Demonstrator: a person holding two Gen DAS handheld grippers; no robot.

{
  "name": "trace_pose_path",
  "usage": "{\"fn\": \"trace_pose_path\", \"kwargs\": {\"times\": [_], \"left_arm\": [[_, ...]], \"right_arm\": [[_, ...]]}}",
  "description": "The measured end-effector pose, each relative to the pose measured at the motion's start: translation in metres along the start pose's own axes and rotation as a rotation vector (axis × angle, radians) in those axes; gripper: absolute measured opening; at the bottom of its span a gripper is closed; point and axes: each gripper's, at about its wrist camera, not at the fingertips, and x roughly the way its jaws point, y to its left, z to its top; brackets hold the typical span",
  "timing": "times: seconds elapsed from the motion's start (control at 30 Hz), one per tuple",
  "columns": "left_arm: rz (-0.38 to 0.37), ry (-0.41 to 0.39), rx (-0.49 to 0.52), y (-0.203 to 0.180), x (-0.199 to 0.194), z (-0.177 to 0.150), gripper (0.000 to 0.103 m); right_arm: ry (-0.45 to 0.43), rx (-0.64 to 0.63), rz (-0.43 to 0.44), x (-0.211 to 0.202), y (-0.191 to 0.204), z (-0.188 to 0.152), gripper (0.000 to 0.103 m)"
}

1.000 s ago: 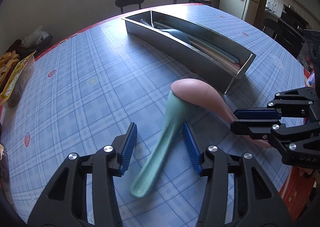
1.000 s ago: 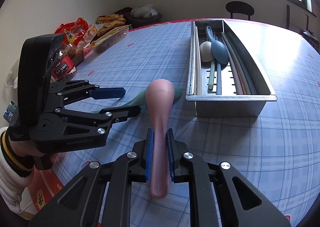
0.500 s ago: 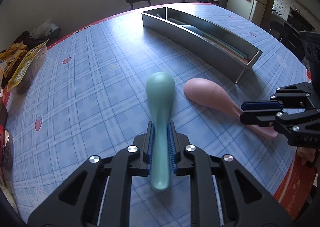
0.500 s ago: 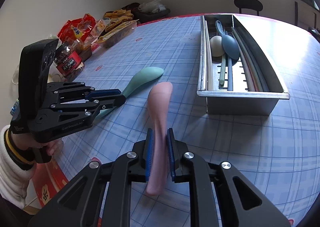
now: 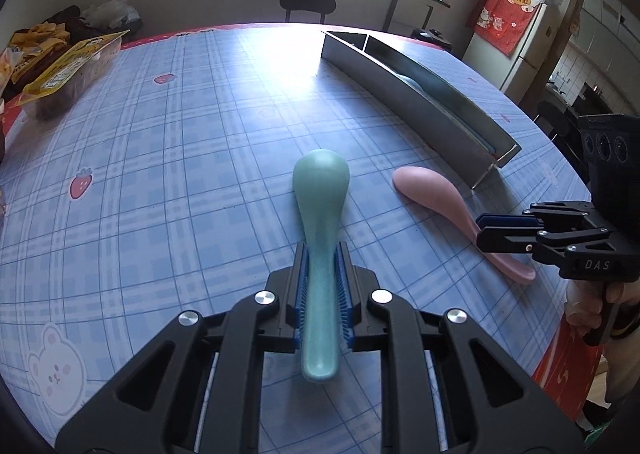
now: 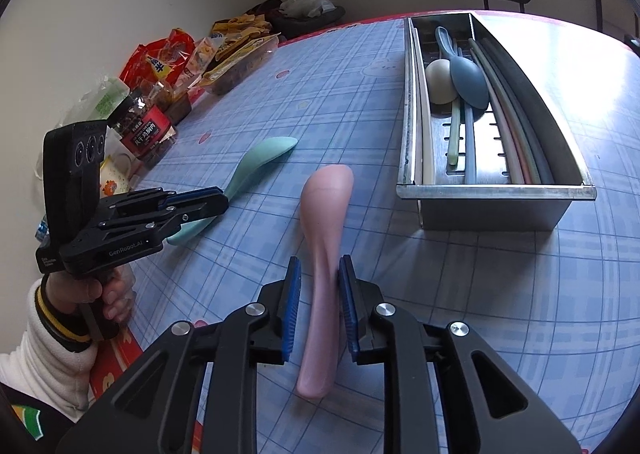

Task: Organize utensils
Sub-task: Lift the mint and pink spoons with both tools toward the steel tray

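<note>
Left gripper (image 5: 320,286) jaws have clamped the green spoon (image 5: 320,214); right gripper (image 6: 320,294) jaws are opening around the pink spoon (image 6: 324,238), both spoons outside the tray (image 6: 496,206).

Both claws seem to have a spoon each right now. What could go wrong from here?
The right gripper is opening around the pink spoon, which has gaps beside its handle; it may slip or settle crooked. The left gripper pinches the green spoon far from its bowl, so it could pivot. The metal tray already holds utensils; newcomers could jam.

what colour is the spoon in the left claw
Mint green spoon, clamped in the left claw; it shows best in the left wrist view.
</note>
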Motion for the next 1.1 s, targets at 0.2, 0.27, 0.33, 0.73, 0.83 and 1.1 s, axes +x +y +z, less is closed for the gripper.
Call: {"fn": "trace_pose_path", "kwargs": {"times": [0.2, 0.27, 0.33, 0.73, 0.83, 1.1], "left_arm": [[0.009, -0.002, 0.006, -0.002, -0.001, -0.001, 0.019], [0.008, -0.002, 0.004, -0.002, -0.001, -0.002, 0.019], [0.011, -0.003, 0.006, -0.003, -0.001, -0.002, 0.019], [0.019, -0.005, 0.013, -0.005, -0.001, -0.003, 0.019], [0.017, -0.005, 0.012, -0.005, -0.001, -0.003, 0.019], [0.01, -0.006, 0.006, -0.002, -0.002, -0.003, 0.019]], "right_arm": [[0.027, 0.005, -0.023, 0.008, 0.004, 0.012, 0.02], [0.029, -0.002, -0.04, 0.011, 0.007, 0.016, 0.02], [0.033, -0.019, -0.056, 0.013, 0.01, 0.019, 0.02], [0.027, -0.091, -0.112, 0.021, 0.025, 0.022, 0.015], [0.043, -0.15, -0.151, 0.023, 0.034, 0.02, 0.015], [0.039, -0.156, -0.131, 0.02, 0.032, 0.012, 0.013]]}}
